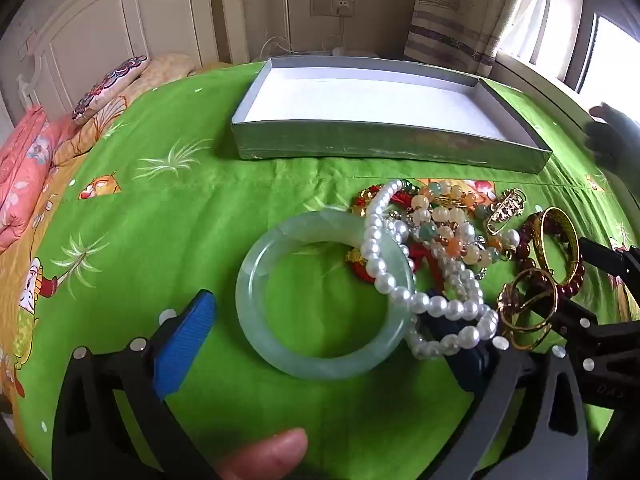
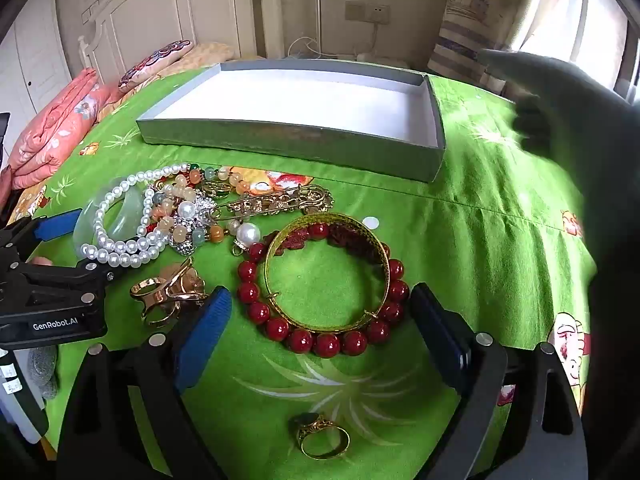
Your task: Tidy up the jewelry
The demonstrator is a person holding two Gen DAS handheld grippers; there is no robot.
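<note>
A heap of jewelry lies on a green bedsheet before a shallow grey box (image 1: pixel 360 144) with a white inside, which holds nothing; it also shows in the right wrist view (image 2: pixel 288 142). My left gripper (image 1: pixel 324 336) is open around a pale green jade bangle (image 1: pixel 320 364), with a pearl strand (image 1: pixel 400 280) draped over the bangle's right side and the right finger. My right gripper (image 2: pixel 324 332) is open around a red bead bracelet (image 2: pixel 320 340) and a gold bangle (image 2: pixel 326 322) lying on it. A gold ring (image 2: pixel 322 438) lies between its jaws, nearer the camera.
Mixed bead strands (image 1: pixel 444 216), a gold brooch (image 2: pixel 280 202) and gold rings (image 2: pixel 168 296) lie in the heap. Pillows and folded pink bedding (image 1: pixel 24 176) are at the left, a headboard and wall behind. A dark gloved hand (image 2: pixel 560 120) is at the right.
</note>
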